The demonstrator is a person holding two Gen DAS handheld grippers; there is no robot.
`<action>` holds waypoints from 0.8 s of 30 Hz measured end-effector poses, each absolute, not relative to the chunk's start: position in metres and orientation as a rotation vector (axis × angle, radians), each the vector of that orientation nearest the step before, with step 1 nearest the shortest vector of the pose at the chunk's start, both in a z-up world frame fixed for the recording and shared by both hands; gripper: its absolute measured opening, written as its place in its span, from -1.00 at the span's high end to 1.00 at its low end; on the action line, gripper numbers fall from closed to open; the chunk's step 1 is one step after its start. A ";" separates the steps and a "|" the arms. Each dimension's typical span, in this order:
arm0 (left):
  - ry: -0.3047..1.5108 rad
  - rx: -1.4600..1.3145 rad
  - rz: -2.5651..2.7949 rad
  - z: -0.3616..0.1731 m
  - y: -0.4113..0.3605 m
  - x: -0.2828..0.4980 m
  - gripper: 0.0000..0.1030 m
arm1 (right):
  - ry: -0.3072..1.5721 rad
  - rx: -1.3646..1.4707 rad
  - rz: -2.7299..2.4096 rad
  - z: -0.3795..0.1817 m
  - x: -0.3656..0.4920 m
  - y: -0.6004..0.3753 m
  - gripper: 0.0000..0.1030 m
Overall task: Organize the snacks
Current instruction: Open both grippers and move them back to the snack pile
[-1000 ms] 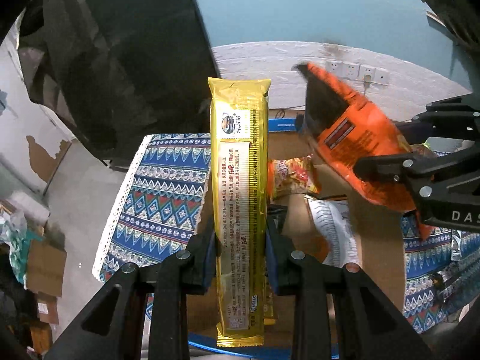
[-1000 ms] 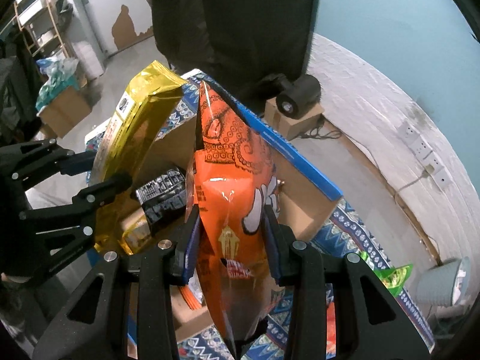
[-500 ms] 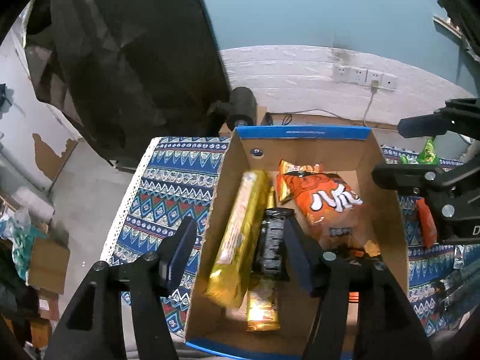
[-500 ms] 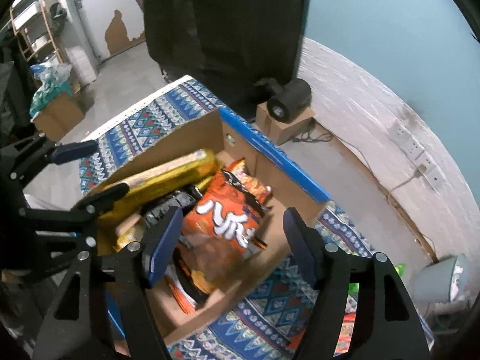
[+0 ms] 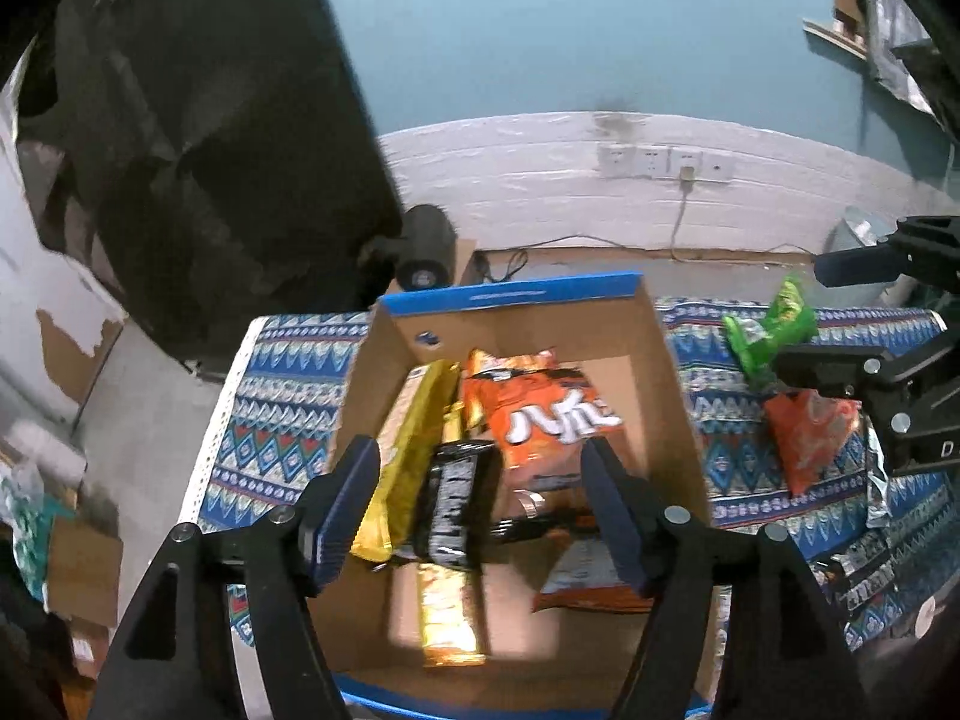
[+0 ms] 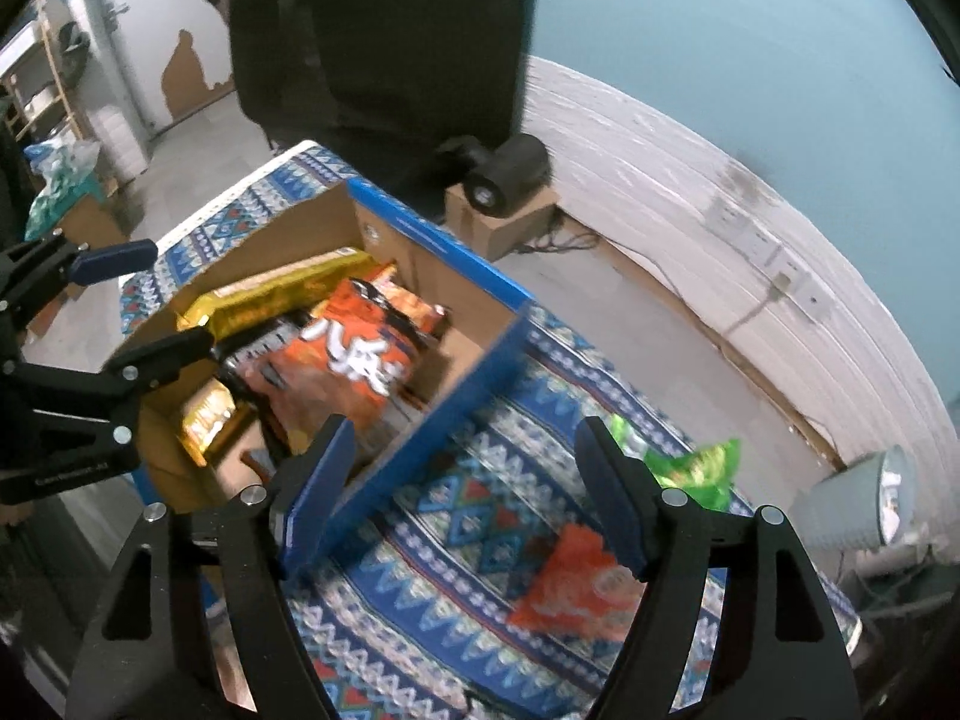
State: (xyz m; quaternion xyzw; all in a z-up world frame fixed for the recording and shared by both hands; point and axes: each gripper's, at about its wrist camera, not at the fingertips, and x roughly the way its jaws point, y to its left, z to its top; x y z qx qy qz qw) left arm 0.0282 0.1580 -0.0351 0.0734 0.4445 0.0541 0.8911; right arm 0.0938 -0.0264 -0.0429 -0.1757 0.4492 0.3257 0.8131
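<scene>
A cardboard box with blue rims (image 5: 510,295) (image 6: 444,246) sits on a patterned cloth (image 5: 282,420) (image 6: 480,510). In it lie a long gold packet (image 5: 414,444) (image 6: 282,294), a black bar (image 5: 456,492), an orange chip bag (image 5: 546,414) (image 6: 354,354) and more snacks. My left gripper (image 5: 480,504) is open and empty above the box. My right gripper (image 6: 462,480) is open and empty over the box's right wall and the cloth. A small orange bag (image 6: 576,588) (image 5: 804,438) and a green bag (image 6: 690,468) (image 5: 768,330) lie on the cloth to the right.
A black cylinder on a small carton (image 6: 510,174) (image 5: 426,246) stands behind the box by the white wall. A dark hanging cover (image 5: 198,150) fills the back left. More packets (image 5: 870,552) lie at the cloth's right edge. A grey bin (image 6: 864,504) stands at the far right.
Both grippers opened and let go: the gold packet and the orange bag dropped into the box. The right gripper then swung right, over the cloth.
</scene>
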 end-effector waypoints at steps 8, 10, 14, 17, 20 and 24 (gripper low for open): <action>0.933 0.200 0.014 -0.036 0.111 0.030 -0.39 | 0.987 -0.353 0.632 -0.051 0.088 -0.080 -0.48; 0.937 0.219 -0.003 -0.038 0.099 0.030 -0.39 | 0.998 -0.350 0.610 -0.056 0.087 -0.096 -0.48; 0.947 0.260 -0.041 -0.042 0.072 0.032 -0.40 | 1.020 -0.327 0.562 -0.064 0.086 -0.127 -0.48; 0.952 0.284 -0.074 -0.045 0.054 0.032 -0.40 | 1.033 -0.308 0.528 -0.070 0.086 -0.147 -0.48; 0.955 0.306 -0.100 -0.048 0.039 0.034 -0.41 | 1.051 -0.287 0.492 -0.077 0.085 -0.169 -0.48; 0.966 0.326 -0.140 -0.053 0.022 0.036 -0.49 | 1.081 -0.262 0.443 -0.089 0.088 -0.195 -0.48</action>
